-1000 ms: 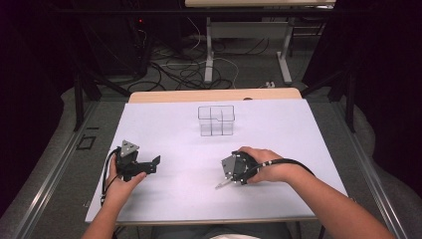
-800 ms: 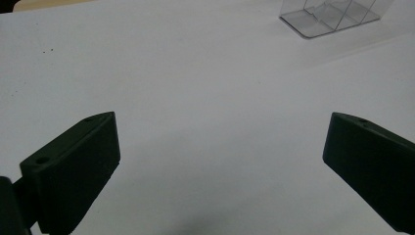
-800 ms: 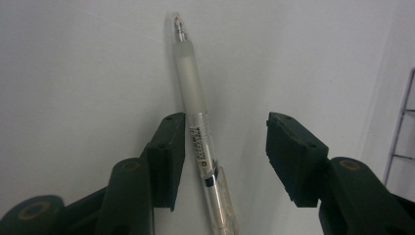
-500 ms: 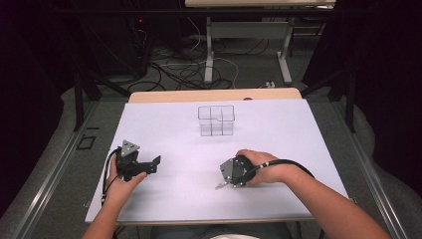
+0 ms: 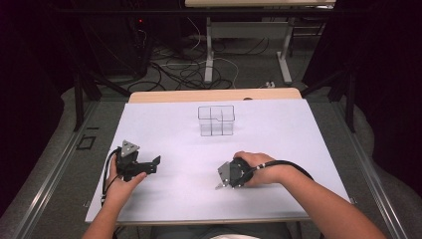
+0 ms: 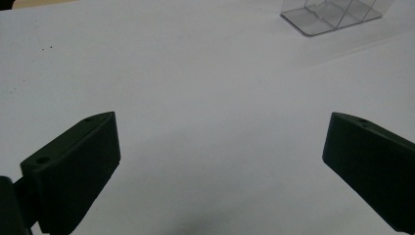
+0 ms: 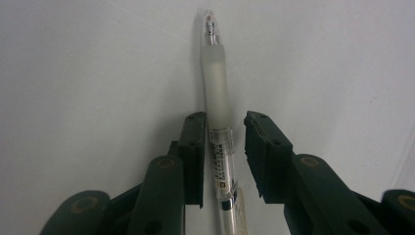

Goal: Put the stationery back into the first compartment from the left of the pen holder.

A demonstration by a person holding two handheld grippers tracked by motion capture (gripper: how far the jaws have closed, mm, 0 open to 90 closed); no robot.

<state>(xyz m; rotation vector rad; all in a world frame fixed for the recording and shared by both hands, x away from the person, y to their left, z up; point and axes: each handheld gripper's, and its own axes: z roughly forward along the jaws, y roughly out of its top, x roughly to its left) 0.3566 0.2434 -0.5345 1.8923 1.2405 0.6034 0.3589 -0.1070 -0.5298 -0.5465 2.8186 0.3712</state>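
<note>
Right tongs (image 7: pixel 224 122) have just been closing around a clear plastic pen with a frosted grip (image 7: pixel 217 98), which is lying flat on the white table (image 5: pixel 298 129). The left jaw is touching the barrel while the right one is standing a gap away, so the pen is not clamped yet. Judging by this, the pick-up is starting, probably heading for the clear plastic divided box (image 5: pixel 216 120) farther back. Left tongs (image 6: pixel 220 147) are resting wide open, released, holding nothing.

Bare white table (image 5: pixel 308 149) between both tongs, clear divided box (image 5: pixel 216 120) the lone obstacle, far centre
</note>
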